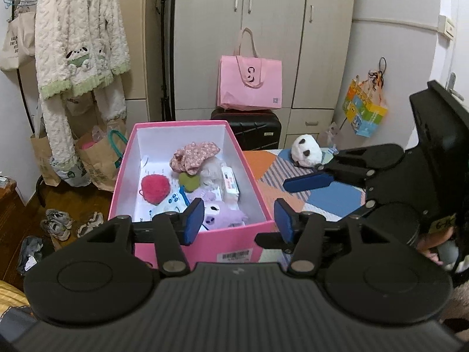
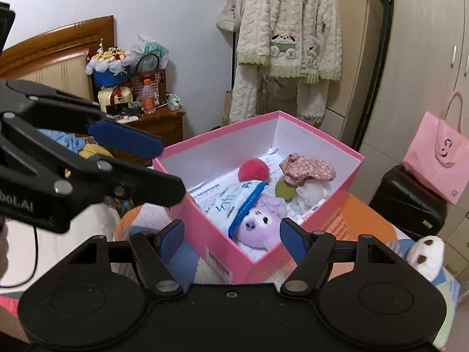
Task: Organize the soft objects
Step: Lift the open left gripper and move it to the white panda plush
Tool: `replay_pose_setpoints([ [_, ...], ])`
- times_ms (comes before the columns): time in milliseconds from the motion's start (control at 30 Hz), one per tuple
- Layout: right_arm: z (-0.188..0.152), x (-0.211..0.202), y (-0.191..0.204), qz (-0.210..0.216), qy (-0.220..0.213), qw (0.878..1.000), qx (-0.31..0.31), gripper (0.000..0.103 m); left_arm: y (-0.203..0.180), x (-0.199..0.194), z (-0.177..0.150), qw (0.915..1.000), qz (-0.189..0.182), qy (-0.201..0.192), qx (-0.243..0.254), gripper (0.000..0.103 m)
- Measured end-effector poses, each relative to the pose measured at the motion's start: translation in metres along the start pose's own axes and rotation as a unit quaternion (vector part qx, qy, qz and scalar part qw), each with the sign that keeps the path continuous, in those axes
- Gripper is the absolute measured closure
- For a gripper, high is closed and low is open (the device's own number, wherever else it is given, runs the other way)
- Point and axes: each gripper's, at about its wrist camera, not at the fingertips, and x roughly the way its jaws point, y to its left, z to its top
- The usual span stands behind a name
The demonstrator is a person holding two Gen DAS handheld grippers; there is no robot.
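On far left of left wrist view, at floor level: pairs of shoes and brown paper bags, below a fleece garment hung on a rack.

At left edge of patterned surface: pink box, lid off, white interior, barcode label on near wall. Contents, left to right:
- red pompom, near left wall, resting on printed paper;
- white-and-blue packet, just beside pompom, toward near wall;
- floral cloth, bunched, toward far wall;
- green piece, touching lower edge of floral cloth;
- purple plush, against near wall, face up;
- white tissue pack, along right wall.

Above near wall of box: left gripper, jaws partly apart, blue pads clear of every item, nothing clamped. Purple plush visible in gap behind left pad, not touched.

Right of box, toward far edge of patterned surface: white plush with dark patches, lying apart from box.

At right edge of left wrist view: right gripper, angled toward box. From own camera: right gripper with jaws wide apart, empty, hovering at near corner of box; pads on neither wall nor contents.

Behind surface: black suitcase with pink tote bag on top, against wardrobe doors.
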Motion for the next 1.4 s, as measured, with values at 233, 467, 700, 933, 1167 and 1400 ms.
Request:
replay_pose_setpoints([
  [233, -0.016, -0.032, -0.004, -0.021, -0.013, 1.0, -0.001, 0.025, -0.019, -0.003, -0.001, 0.9991, -0.038, 0.019, 0.001, 0.044],
  [467, -0.046, -0.06, -0.024, -0.027, -0.025, 0.999, 0.018, 0.025, -0.05, 0.009, -0.001, 0.9975, -0.058, 0.028, 0.03, 0.041],
  [700, -0.08, -0.061, -0.05, -0.037, -0.012, 0.998, 0.05, 0.025, -0.074, 0.036, 0.004, 0.995, -0.068, 0.051, 0.053, 0.041],
  [933, -0.102, -0.06, -0.087, -0.033, -0.031, 0.994, 0.097, 0.025, -0.099, 0.068, 0.007, 0.9921, -0.09, 0.054, 0.069, 0.041],
  [1167, -0.117, -0.054, -0.117, -0.065, -0.049, 0.99, 0.112, 0.025, -0.116, 0.103, 0.018, 0.9907, -0.109, 0.045, 0.068, 0.041],
  [1400, -0.131, -0.048, -0.141, -0.096, -0.065, 0.987, 0.107, 0.025, -0.126, 0.147, 0.027, 0.9933, -0.097, 0.034, 0.054, 0.038],
])
